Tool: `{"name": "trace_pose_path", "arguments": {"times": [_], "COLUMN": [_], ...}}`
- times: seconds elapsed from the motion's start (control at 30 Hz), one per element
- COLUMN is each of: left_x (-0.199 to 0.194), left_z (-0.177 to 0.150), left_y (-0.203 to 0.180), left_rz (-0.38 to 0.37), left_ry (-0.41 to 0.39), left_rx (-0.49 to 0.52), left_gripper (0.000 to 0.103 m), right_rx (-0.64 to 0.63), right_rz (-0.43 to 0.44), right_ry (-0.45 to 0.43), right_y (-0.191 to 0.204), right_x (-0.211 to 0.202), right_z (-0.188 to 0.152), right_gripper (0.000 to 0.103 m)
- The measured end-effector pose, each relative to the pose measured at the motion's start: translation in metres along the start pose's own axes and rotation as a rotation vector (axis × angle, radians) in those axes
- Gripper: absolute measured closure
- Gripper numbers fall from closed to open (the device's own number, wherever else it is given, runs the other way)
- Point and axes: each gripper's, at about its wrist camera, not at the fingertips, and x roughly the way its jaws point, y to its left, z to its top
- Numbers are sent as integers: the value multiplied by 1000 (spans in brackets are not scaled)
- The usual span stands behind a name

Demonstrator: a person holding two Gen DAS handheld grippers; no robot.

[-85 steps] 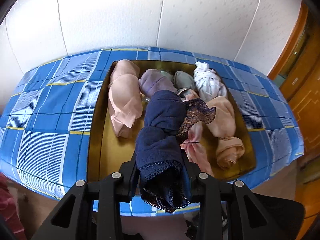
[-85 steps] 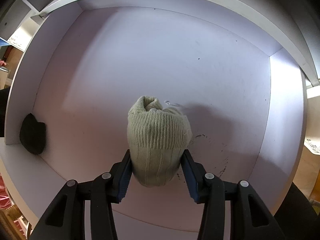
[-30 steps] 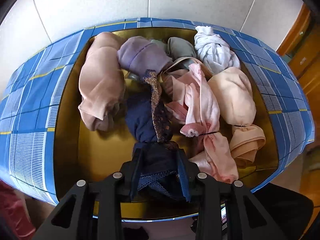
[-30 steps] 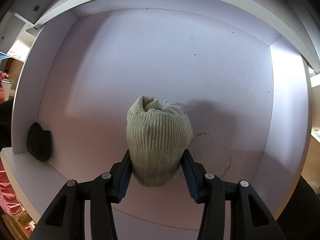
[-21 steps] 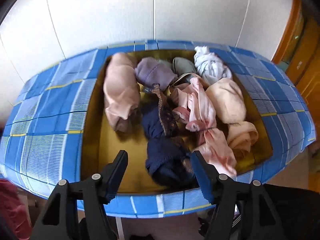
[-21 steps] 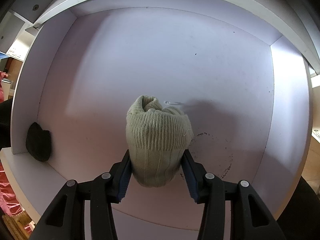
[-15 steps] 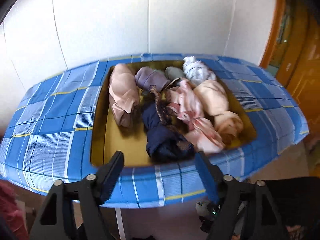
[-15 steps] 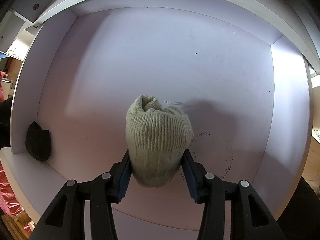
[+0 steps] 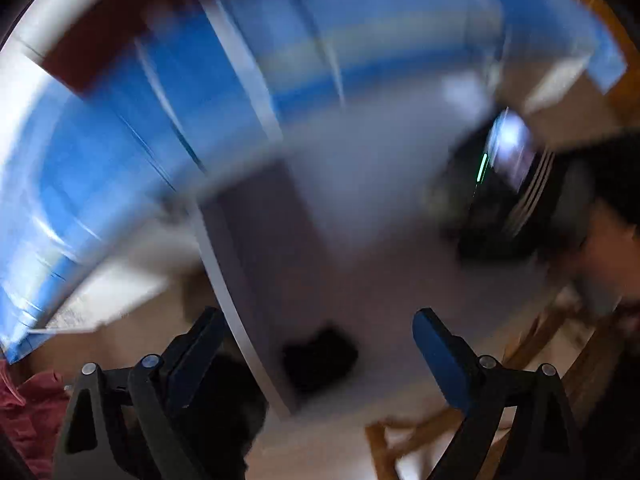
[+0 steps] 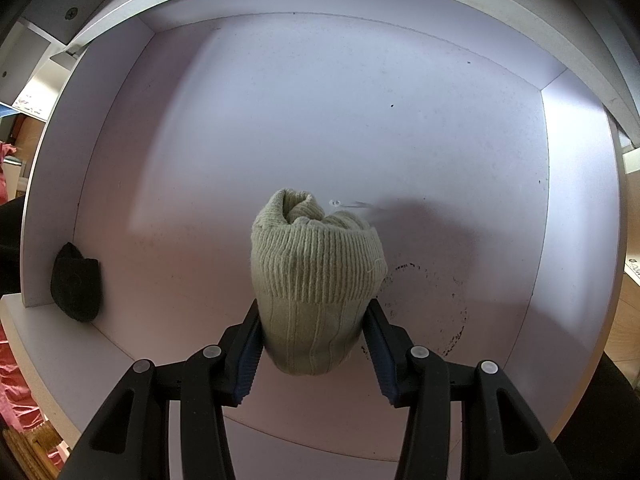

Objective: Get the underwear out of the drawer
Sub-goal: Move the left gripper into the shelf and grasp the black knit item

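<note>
The left wrist view is heavily blurred by motion. My left gripper [image 9: 318, 316] points down over the white drawer [image 9: 340, 240], its jaws opening wide with nothing gripped between them. A small black bundle [image 9: 320, 354] lies on the drawer floor below it. In the right wrist view my right gripper [image 10: 314, 308] is shut on a pale green ribbed knit roll [image 10: 316, 264], held above the drawer floor [image 10: 360, 100]. The same black bundle [image 10: 76, 288] rests in the drawer's near left corner.
The blue checked cloth [image 9: 160, 100] arcs across the top of the left wrist view. A dark device with a lit screen [image 9: 508, 168] shows at the right, blurred. Red fabric [image 9: 24, 400] lies at the lower left. Drawer walls [image 10: 52, 160] surround the floor.
My left gripper let go of the navy underwear in the yellow tray, opened wide and swung down and away to the white drawer. The right gripper and its knit roll have not moved.
</note>
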Motion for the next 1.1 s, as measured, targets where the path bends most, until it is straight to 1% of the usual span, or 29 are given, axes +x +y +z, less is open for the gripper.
{"name": "trace_pose_path", "arguments": {"times": [0.07,0.1,0.17,0.2,0.27,0.3,0.37,0.47,0.57,0.63,0.73,0.77,0.83,0.9,0.97,1.1], "left_x": [29,41,63,74,93,105,117,136,151,157,165,167,171,171,168,150], "left_z": [-2,-3,-3,-1,2,3,5,1,-3,-6,-13,-15,-18,-17,-18,-2], "left_y": [-2,-3,-5,-6,-7,-6,-7,-9,-10,-8,-6,-6,-8,-11,-13,-16], "left_rz": [-3,-12,-3,12,34,37,28,12,32,46,7,3,9,8,-5,-74], "left_ry": [102,142,194,230,283,322,349,414,466,487,514,521,521,498,470,349], "left_rx": [0,0,14,21,34,28,18,12,0,-19,-72,-79,-77,-80,-79,-95], "left_gripper": [13,15,16,18,19,19,19,19,19,18,18,18,21,26,28,32], "right_rx": [-2,-3,-5,-5,-4,-1,1,11,16,24,42,46,50,48,65,135], "right_rz": [-1,-3,-5,-6,-8,-7,-8,1,6,17,36,41,48,47,39,26], "right_ry": [1,1,3,7,20,34,29,29,27,20,5,0,-15,-25,-28,-29], "right_y": [0,1,1,2,3,3,3,3,1,1,-2,-2,-2,-3,-5,-18], "right_x": [1,1,3,4,7,10,9,9,9,9,7,7,5,4,2,-1], "right_z": [1,1,2,2,2,1,1,2,2,2,3,4,5,5,3,-2], "right_gripper": [54,54,54,54,54,55,55,55,55,55,55,55,55,56,57,58]}}
